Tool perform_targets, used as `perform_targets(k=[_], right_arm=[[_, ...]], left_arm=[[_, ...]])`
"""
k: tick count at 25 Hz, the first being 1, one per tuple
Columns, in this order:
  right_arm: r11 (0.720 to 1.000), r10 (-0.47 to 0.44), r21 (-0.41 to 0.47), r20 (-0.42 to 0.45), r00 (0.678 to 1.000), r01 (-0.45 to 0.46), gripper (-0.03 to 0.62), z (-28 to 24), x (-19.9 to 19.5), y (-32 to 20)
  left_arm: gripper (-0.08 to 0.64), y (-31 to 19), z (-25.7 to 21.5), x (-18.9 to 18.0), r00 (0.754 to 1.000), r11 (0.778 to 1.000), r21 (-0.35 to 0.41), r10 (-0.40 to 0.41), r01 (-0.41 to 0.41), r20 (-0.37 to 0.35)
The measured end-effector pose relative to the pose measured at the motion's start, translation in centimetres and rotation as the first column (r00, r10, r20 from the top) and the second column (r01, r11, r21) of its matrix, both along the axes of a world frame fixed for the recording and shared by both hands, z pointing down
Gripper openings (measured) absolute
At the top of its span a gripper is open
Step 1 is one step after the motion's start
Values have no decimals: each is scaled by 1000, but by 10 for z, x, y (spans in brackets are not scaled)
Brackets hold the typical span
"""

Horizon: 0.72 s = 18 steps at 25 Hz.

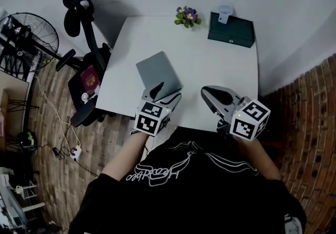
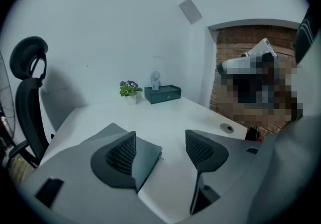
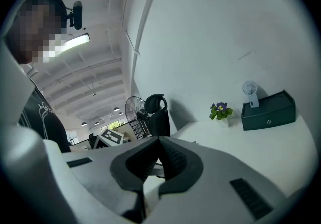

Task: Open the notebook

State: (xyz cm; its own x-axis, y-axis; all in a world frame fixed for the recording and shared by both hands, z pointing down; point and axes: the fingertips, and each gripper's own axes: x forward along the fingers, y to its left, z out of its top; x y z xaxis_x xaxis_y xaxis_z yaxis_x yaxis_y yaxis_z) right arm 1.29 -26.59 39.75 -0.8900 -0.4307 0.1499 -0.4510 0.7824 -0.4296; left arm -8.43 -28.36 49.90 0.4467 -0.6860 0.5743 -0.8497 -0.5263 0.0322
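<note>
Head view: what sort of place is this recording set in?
Probably an office: a white desk with a closed grey notebook on it, a black swivel chair beside it and a standing fan nearby.

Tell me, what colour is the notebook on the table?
The notebook is plain grey, seen best in the head view.

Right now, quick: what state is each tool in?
Left tool: open, empty, by the notebook.
Right tool: shut, holding nothing.
</note>
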Motion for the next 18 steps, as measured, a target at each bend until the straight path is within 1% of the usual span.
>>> perform_targets(k=[4, 7, 11, 15, 18], right_arm=[[1000, 20, -14, -7, 1000, -20, 2, 5, 7, -12], [999, 41, -35, 1, 999, -41, 2, 11, 12, -20], [997, 57, -61, -7, 998, -57, 2, 18, 15, -26], [995, 67, -75, -7, 998, -67, 2, 23, 18, -31], [993, 74, -87, -4, 997, -74, 2, 26, 21, -32]], left_arm=[[313, -18, 29, 5, 999, 999, -36, 11, -10, 31], [313, -27, 49, 7, 997, 998, -63, 21, -16, 70], [311, -40, 71, 8, 989, 998, -66, 31, -22, 145], [312, -48, 87, 13, 984, 996, -90, 43, -28, 172], [311, -48, 99, 14, 976, 992, -118, 56, -31, 212]])
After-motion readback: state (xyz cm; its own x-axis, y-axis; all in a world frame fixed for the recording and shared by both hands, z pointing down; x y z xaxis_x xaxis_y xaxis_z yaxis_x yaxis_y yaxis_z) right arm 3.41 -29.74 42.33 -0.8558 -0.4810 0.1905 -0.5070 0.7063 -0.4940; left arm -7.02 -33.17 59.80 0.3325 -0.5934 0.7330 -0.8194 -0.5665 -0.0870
